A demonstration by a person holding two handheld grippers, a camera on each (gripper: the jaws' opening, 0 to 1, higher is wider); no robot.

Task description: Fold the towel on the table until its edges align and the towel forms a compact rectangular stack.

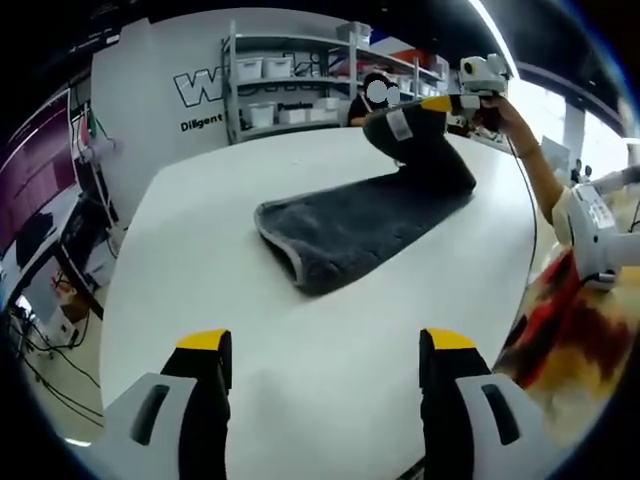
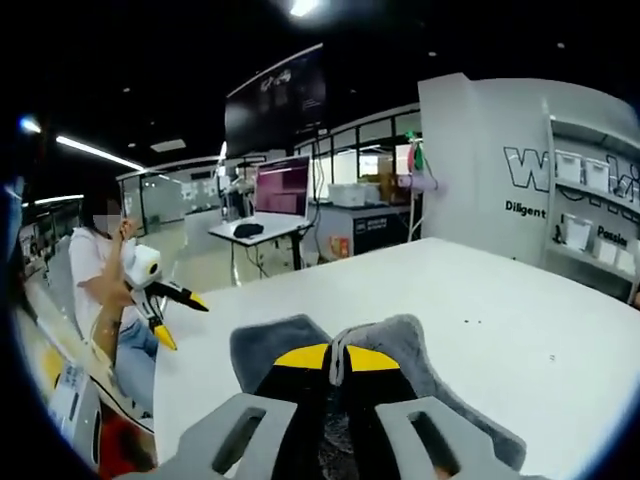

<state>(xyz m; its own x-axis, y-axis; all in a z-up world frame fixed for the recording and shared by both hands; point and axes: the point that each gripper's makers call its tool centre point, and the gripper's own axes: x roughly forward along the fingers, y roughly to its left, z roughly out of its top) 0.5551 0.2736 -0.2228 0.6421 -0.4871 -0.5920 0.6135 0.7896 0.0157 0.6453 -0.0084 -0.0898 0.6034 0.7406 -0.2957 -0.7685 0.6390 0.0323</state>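
Note:
A dark grey towel (image 1: pixel 365 225) lies on the white table (image 1: pixel 200 260), its far corner lifted off the surface. My right gripper (image 1: pixel 447 104) holds that raised corner at the far right, a hand behind it. In the right gripper view its yellow-tipped jaws are pressed together, so the right gripper (image 2: pixel 338 358) is shut on the towel (image 2: pixel 420 350) edge, and grey cloth spreads on both sides. My left gripper (image 1: pixel 326 345) hovers open over bare table, well short of the towel's near folded end. The left gripper (image 2: pixel 180 318) also appears off the table's far side, held by a person.
Shelves with white bins (image 1: pixel 285 90) stand behind the table's far edge. Desks and cables (image 1: pixel 50 290) fill the floor to the left. A desk with a monitor (image 2: pixel 280 190) stands beyond the table. The person's arm (image 1: pixel 535 165) reaches along the table's right side.

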